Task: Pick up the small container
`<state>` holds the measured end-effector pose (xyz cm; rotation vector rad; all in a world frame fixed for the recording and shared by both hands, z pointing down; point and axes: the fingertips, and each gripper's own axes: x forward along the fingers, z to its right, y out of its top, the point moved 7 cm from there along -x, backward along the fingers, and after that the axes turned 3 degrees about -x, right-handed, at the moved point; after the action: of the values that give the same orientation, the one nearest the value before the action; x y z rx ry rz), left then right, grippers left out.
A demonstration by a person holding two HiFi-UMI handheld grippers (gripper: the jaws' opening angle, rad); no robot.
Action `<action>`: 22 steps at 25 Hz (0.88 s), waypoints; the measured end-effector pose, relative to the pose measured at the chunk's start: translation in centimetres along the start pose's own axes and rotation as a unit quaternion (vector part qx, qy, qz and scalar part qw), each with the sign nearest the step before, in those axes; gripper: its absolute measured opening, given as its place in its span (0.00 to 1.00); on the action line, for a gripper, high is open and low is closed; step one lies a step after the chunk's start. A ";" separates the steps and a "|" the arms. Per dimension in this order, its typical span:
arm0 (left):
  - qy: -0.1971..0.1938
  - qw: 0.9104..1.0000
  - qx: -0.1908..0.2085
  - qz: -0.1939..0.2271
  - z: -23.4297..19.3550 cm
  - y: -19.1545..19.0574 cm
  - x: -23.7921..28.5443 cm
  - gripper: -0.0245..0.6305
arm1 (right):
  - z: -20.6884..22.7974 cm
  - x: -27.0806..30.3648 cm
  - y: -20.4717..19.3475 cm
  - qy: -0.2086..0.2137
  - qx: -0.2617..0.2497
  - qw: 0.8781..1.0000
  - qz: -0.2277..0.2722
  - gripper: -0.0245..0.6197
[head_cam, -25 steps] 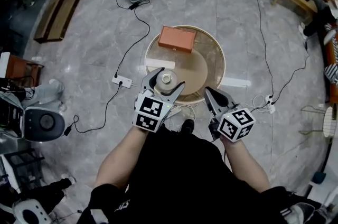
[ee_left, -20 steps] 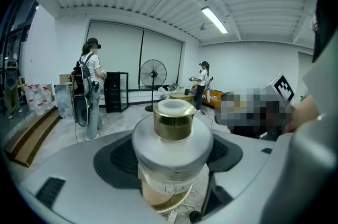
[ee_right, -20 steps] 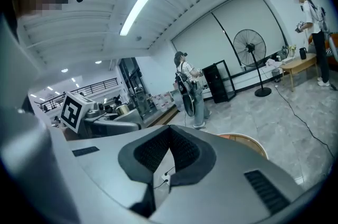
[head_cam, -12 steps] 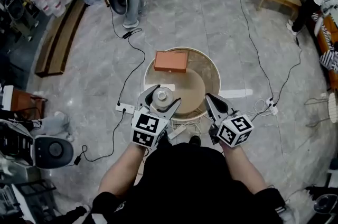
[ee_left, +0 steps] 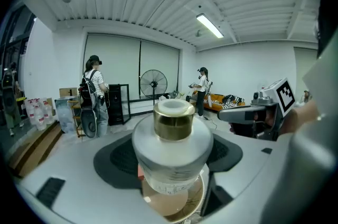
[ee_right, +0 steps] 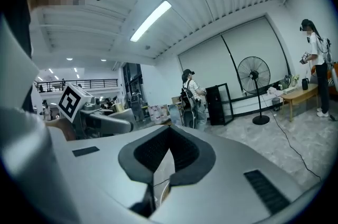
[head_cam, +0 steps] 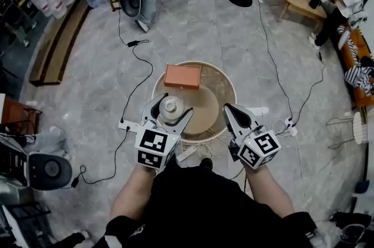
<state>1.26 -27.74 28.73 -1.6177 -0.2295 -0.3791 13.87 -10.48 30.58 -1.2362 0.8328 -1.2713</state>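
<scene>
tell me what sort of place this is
Probably a big open workspace or lab, not a home: a wide polished stone floor with cables and a power strip trailing over it, a standing fan, and other people standing about.

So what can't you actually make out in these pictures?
- Label on the small container: blurred in the left gripper view, too small in the head view.
- Orange box: any print is too small in the head view; the container hides nearly all of it in the left gripper view.
- Round table: in the right gripper view only a sliver shows past the shut right gripper.
</scene>
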 end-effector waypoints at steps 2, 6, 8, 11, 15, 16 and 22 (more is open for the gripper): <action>0.001 1.000 0.008 0.003 -0.4 0.4 -0.1 0.56 | 0.0 0.3 1.0 -0.004 -0.004 1.000 0.012 0.06; -0.006 1.000 0.012 0.001 -1.1 1.1 0.1 0.56 | -0.1 0.6 2.6 -0.006 -0.012 1.000 0.027 0.05; -0.012 1.000 0.010 -0.003 -1.6 1.6 0.4 0.56 | -0.3 1.0 3.1 0.000 -0.009 1.000 0.027 0.05; -0.014 1.000 0.014 -0.006 -2.1 2.1 0.8 0.56 | -0.1 1.0 2.4 0.004 -0.009 1.000 0.028 0.05; -0.014 1.000 0.014 -0.006 -2.2 2.0 1.4 0.56 | -0.1 1.0 2.7 -0.003 -0.012 1.000 0.029 0.05; -0.014 1.000 0.014 -0.007 -2.2 1.9 1.6 0.56 | 0.1 1.0 2.7 -0.004 -0.014 0.999 0.030 0.05; -0.020 1.000 0.012 -0.009 -1.9 1.8 2.6 0.56 | 1.4 1.1 3.5 -0.010 -0.019 0.999 0.037 0.05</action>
<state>4.16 -29.96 28.14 -1.6024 -0.2783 -0.3562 16.15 -11.72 27.71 -1.2349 0.8840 -1.1859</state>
